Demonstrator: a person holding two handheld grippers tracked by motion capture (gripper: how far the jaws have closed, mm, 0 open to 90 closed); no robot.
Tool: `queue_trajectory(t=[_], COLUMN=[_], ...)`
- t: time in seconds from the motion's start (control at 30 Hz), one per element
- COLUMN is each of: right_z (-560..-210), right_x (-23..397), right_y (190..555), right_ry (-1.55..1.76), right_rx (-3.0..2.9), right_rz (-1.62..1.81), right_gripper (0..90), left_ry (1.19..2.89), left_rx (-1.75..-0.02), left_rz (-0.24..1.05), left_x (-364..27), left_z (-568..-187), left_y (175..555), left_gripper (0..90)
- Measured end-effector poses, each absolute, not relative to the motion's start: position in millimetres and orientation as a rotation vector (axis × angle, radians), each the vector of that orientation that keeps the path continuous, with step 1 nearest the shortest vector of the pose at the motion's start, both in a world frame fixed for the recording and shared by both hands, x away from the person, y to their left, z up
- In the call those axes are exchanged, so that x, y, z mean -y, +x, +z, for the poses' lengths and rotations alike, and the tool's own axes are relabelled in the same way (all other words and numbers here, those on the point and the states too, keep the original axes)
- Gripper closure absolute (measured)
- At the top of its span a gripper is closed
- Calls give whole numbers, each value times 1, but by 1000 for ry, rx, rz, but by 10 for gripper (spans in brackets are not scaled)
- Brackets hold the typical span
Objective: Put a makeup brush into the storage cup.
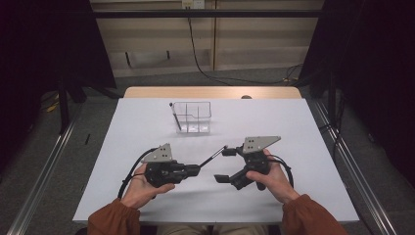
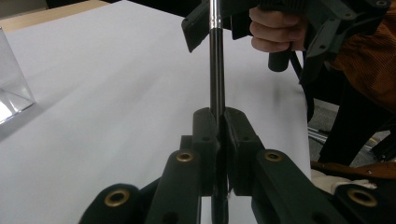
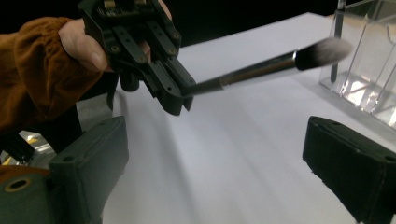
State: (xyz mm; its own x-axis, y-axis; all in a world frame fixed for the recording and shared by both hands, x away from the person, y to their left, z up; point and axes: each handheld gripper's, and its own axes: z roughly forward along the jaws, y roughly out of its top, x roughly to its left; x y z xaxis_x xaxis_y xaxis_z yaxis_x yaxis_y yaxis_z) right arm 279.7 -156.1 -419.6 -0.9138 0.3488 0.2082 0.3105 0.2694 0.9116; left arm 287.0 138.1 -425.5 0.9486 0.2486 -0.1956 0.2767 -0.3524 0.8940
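The left gripper (image 1: 195,170) is clamped on a makeup brush (image 3: 261,66) above the near table (image 1: 147,127); the right gripper (image 1: 222,164) gapes empty. The far clear organiser (image 1: 193,117) already holds one brush; this one is likely left.

High cam looks fwd/down over whole table (image 1: 147,196); tong cams sit low, close, facing each other, both seeing the brush (image 3: 261,67).

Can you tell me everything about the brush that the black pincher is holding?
The makeup brush has a thin dark handle, a shiny silver collar and a soft fluffy tip, dark at the base and pale at the end. The left gripper is shut on its handle. It hangs in the air over the white table, tip slanting up toward the open right gripper, touching nothing else.
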Motion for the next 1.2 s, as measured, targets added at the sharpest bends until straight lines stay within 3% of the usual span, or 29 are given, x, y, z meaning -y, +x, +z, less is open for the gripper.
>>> queue_trajectory(t=[0.33,0.8,1.2], right_z=[-416,-414,-414], right_x=[157,159,163], right_y=[280,282,283], right_ry=[749,726,727], right_rx=[-2385,-2386,-2417], right_rz=[1825,1865,1908], right_gripper=[142,528,733], left_ry=[1929,1943,1968], left_rx=[-366,-351,-320], left_rz=[-26,-28,-41], left_x=[-132,-130,-126], left_z=[-425,-428,-433], left_y=[287,285,283], left_gripper=[840,840,839])
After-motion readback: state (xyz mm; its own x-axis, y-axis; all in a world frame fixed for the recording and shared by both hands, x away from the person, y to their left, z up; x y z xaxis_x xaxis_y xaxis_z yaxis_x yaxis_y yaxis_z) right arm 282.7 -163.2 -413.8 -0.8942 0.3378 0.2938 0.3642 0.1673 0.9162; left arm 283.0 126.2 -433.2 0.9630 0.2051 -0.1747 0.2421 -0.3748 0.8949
